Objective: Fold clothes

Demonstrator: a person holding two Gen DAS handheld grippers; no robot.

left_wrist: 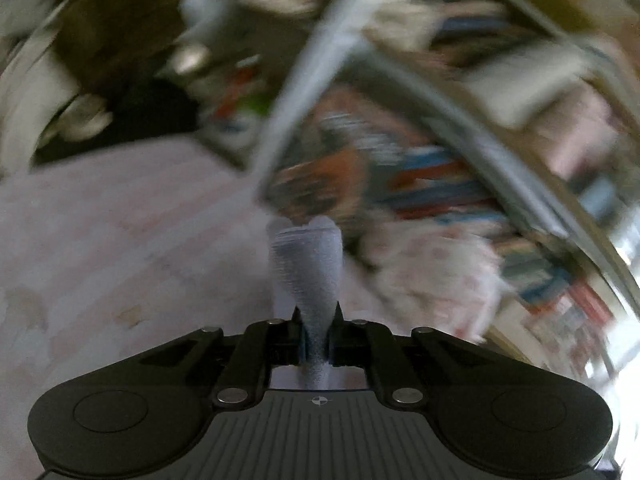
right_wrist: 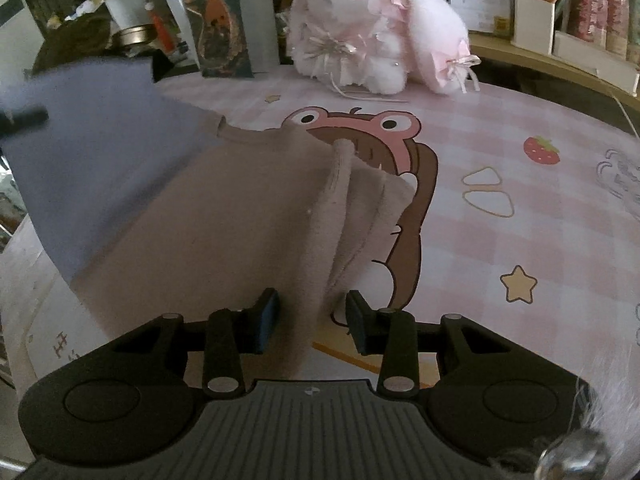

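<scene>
In the left wrist view, which is heavily blurred by motion, my left gripper [left_wrist: 318,320] is shut on a pinch of grey-blue cloth [left_wrist: 308,264] that sticks up between its fingers. The right wrist view shows that grey-blue cloth [right_wrist: 100,160] raised at the left, over a beige garment [right_wrist: 224,220] lying on the table. A dark part of the left gripper [right_wrist: 24,118] pokes in at the left edge. My right gripper [right_wrist: 314,320] stands open. A raised fold of the beige garment runs between its fingers, which do not press on it.
The table has a pink checked cover [right_wrist: 500,208] printed with a cartoon frog. A pink and white plush toy [right_wrist: 376,28] and an upright book [right_wrist: 220,20] stand at the far edge. Shelves with boxes and books [right_wrist: 560,20] lie behind.
</scene>
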